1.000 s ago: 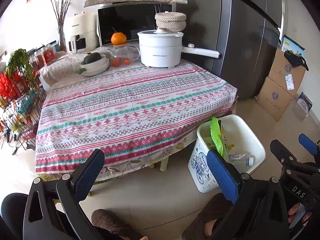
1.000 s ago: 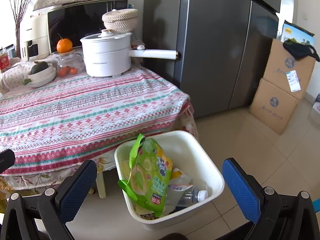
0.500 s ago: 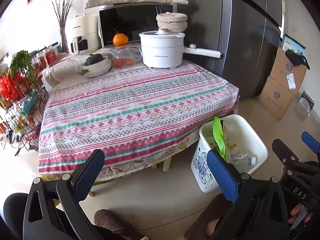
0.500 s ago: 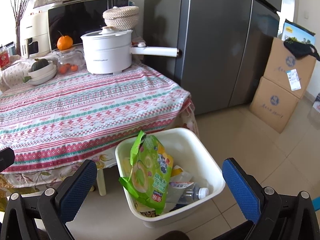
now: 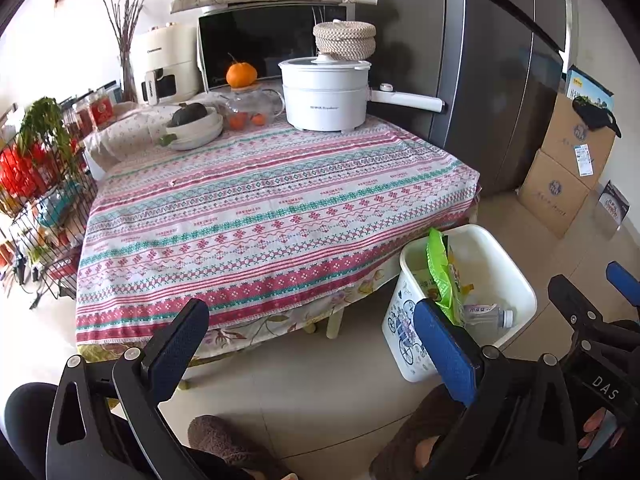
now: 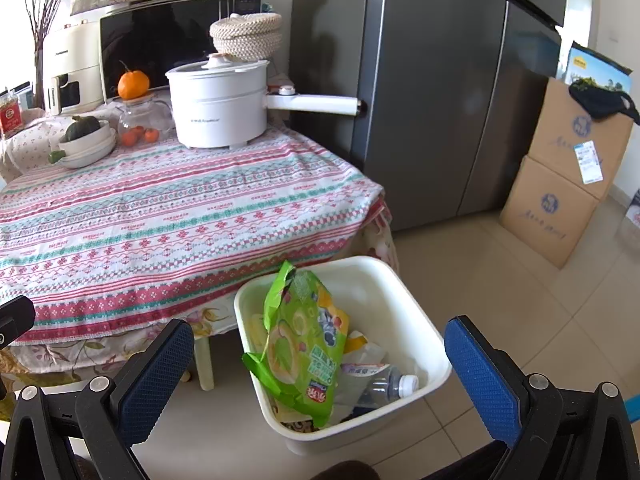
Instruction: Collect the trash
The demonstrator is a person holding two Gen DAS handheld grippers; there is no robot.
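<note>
A white trash bin [image 6: 408,312] stands on the floor by the table's corner; it also shows in the left wrist view [image 5: 516,276]. In it are a green snack bag [image 6: 304,344], a clear plastic bottle [image 6: 388,386] and other wrappers. The bag [image 5: 438,268] and bottle [image 5: 486,314] show in the left wrist view too. My right gripper [image 6: 316,376] is open and empty, held just in front of the bin. My left gripper [image 5: 312,344] is open and empty, held low before the table's front edge. The right gripper shows at the right of the left wrist view [image 5: 592,300].
A table with a striped cloth [image 5: 260,208] carries a white pot [image 5: 324,96], a bowl [image 5: 196,128] and a glass teapot [image 5: 248,108] at the back. A grey fridge [image 6: 440,80] stands behind, cardboard boxes [image 6: 568,168] at the right, a wire rack [image 5: 36,200] at the left. My slippered feet [image 5: 224,444] are below.
Both grippers have drawn back slightly from the table and bin; the scene has shifted a little to the right and down. Both stay open and empty.
</note>
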